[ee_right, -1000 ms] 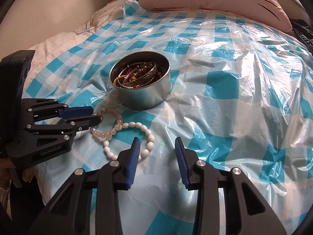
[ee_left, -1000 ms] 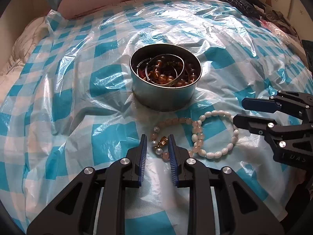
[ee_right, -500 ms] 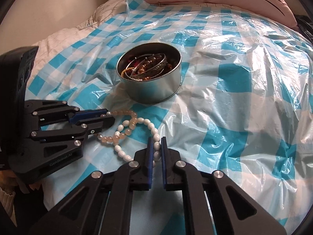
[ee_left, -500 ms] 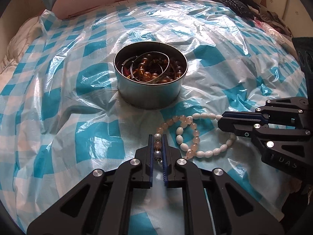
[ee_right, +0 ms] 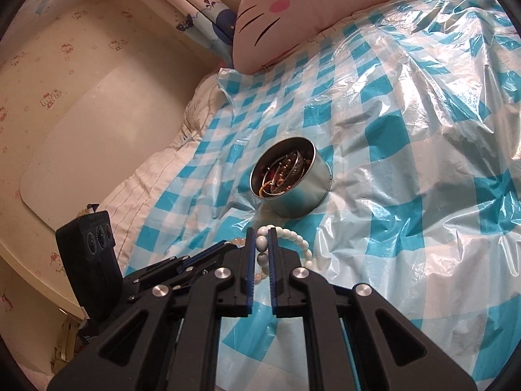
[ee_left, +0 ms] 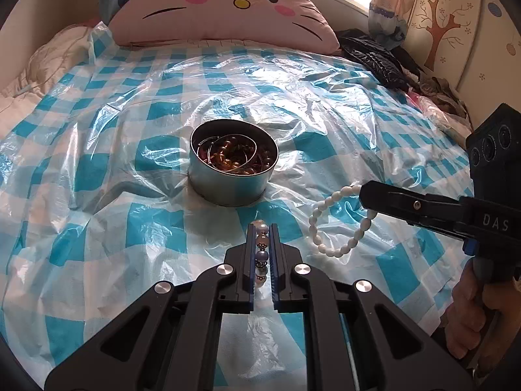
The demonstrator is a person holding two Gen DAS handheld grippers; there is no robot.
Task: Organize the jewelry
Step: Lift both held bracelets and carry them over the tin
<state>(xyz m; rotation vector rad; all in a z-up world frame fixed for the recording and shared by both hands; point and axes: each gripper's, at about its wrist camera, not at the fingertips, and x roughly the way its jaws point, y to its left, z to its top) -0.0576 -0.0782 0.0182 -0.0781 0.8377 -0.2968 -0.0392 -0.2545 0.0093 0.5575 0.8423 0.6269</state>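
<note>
A round metal tin (ee_left: 232,176) holding brown bead bracelets and wire bangles sits on the blue-checked plastic sheet (ee_left: 107,176); it also shows in the right wrist view (ee_right: 289,182). My left gripper (ee_left: 262,228) is shut on a pink and pearl bead bracelet (ee_left: 261,251), lifted in front of the tin. My right gripper (ee_right: 261,233) is shut on a white oval-bead bracelet (ee_right: 294,238), which hangs from it in the left wrist view (ee_left: 332,224), right of the tin.
A pink cat-face pillow (ee_left: 224,9) lies at the head of the bed. Dark clothes (ee_left: 377,58) are piled at the far right. A cream headboard and wall (ee_right: 81,104) stand to the left of the bed.
Both grippers closed on their bracelets, then lifted them off the sheet. The views rose and tilted, and the tin now looks farther away.
</note>
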